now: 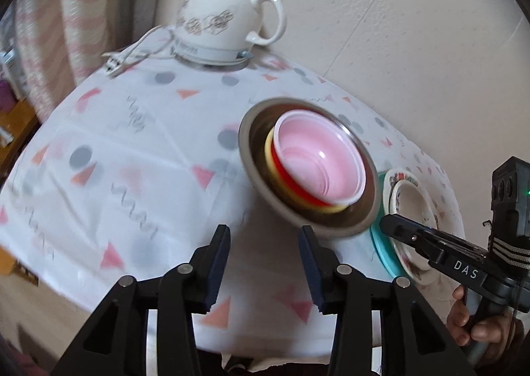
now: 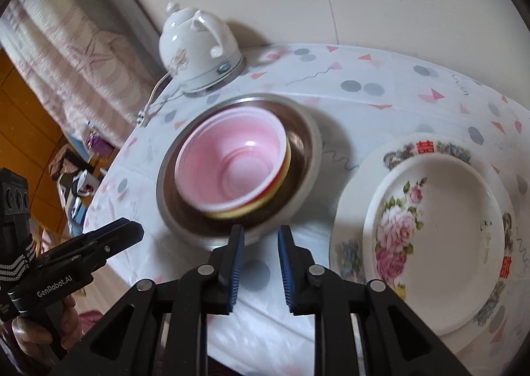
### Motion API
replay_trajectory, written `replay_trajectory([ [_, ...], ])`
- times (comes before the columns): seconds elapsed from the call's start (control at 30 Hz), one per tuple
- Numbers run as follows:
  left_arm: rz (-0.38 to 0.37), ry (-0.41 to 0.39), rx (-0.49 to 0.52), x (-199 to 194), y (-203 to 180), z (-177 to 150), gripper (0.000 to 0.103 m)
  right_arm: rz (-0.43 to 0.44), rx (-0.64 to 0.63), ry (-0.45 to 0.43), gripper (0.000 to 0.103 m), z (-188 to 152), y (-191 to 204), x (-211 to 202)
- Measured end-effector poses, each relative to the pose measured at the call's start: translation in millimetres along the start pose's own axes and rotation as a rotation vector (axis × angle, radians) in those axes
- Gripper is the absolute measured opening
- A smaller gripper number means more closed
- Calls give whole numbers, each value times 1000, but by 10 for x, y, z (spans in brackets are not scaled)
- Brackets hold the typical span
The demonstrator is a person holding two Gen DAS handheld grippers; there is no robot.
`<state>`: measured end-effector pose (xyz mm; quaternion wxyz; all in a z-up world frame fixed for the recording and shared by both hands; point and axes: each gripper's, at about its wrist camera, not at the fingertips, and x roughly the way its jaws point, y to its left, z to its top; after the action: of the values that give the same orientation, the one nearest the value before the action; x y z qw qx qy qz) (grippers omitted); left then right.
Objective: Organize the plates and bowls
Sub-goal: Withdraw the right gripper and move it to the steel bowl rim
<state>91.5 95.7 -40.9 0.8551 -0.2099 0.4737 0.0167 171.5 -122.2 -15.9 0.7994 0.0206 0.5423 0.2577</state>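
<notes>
Right wrist view: steel bowl (image 2: 299, 147) is the landmark, sitting on the table (image 2: 381, 94) with a yellow-and-red bowl (image 2: 265, 202) nested in it and a pink bowl (image 2: 232, 157) on top. Right hand-held gripper (image 2: 261, 263) is just in front of the steel bowl's near rim, jaws slightly parted, nothing between the pads. Left hand-held gripper (image 1: 264, 268) also sits just short of that rim, jaws wider apart, empty. Right of the steel bowl: a small floral plate (image 2: 447, 243) stacked on a larger patterned plate (image 2: 351, 210); left wrist view shows a teal plate (image 1: 381, 243) edge under them. Kettle (image 2: 195, 45) is behind the steel bowl, well apart. My read: both stacks look done, so this is release and tidy-up. If the bowl stack needs nudging, push the steel rim low and level; the pink bowl sits slightly off-centre and looks like light, thin plastic that could tip. Steel is smooth and likely slides on the glossy printed tablecloth (image 2: 414, 84). Plates look like glazed ceramic or melamine, shallow, with a rim lip that is easy to pinch.
</notes>
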Motion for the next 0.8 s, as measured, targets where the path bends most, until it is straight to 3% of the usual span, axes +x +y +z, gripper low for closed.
replay_trajectory([
  [0.2,56,5,-78,-112,58,-323,51,-4,-10,-2,21,-62,-100,-84],
  [0.4,71,19,-151,-131,207,-363,53,0,25,-20,21,-91,-168,-163],
  [0.57,-4,29,-158,-33,343,-178,53,11,79,-47,21,-26,-219,-136],
  [0.63,-67,49,-161,36,406,-63,53,-15,105,-62,21,36,-244,-105],
  [0.8,-109,38,-119,131,525,251,52,-55,180,-78,21,205,-314,10],
])
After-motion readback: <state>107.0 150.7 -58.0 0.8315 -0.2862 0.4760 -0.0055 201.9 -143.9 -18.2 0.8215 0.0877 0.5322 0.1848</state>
